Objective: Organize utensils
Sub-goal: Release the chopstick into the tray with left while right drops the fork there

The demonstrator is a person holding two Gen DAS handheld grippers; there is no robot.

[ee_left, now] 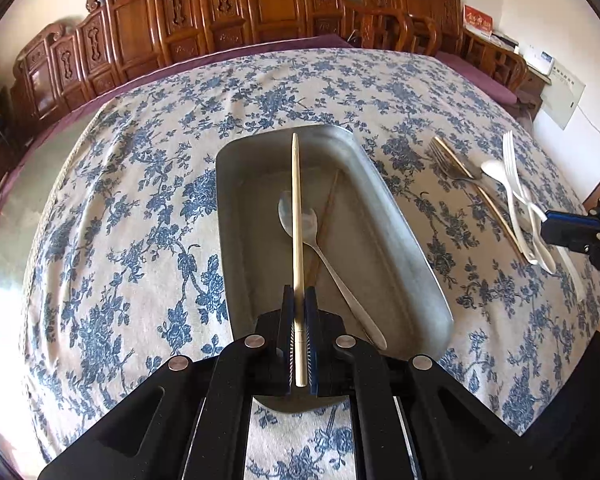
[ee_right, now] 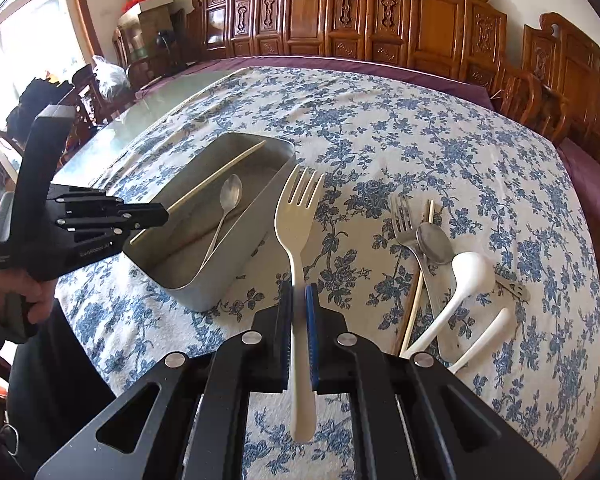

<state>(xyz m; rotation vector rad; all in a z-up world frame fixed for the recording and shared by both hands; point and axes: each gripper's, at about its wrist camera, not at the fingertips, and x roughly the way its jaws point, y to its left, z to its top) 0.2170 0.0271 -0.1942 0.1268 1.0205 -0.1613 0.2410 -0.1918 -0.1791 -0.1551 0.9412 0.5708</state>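
Observation:
My left gripper [ee_left: 299, 292] is shut on a pale chopstick [ee_left: 297, 208] and holds it over the metal tray [ee_left: 396, 216]. In the tray lie a metal spoon [ee_left: 300, 216] and a brown chopstick [ee_left: 329, 208]. My right gripper [ee_right: 299, 290] is shut on a white plastic fork [ee_right: 296, 216], held above the cloth right of the tray [ee_right: 256, 200]. On the cloth to the right lie a metal fork [ee_right: 404, 220], a metal spoon [ee_right: 434, 242], a white ladle spoon [ee_right: 460, 280] and a chopstick [ee_right: 416, 296]. The left gripper [ee_right: 162, 214] shows in the right wrist view.
The table has a blue floral cloth [ee_left: 140, 200] over a purple cover. Carved wooden chairs [ee_right: 380, 12] line the far side. The right gripper [ee_left: 556, 228] shows at the right edge of the left wrist view. A bare glass strip [ee_right: 140, 120] runs along the table's left.

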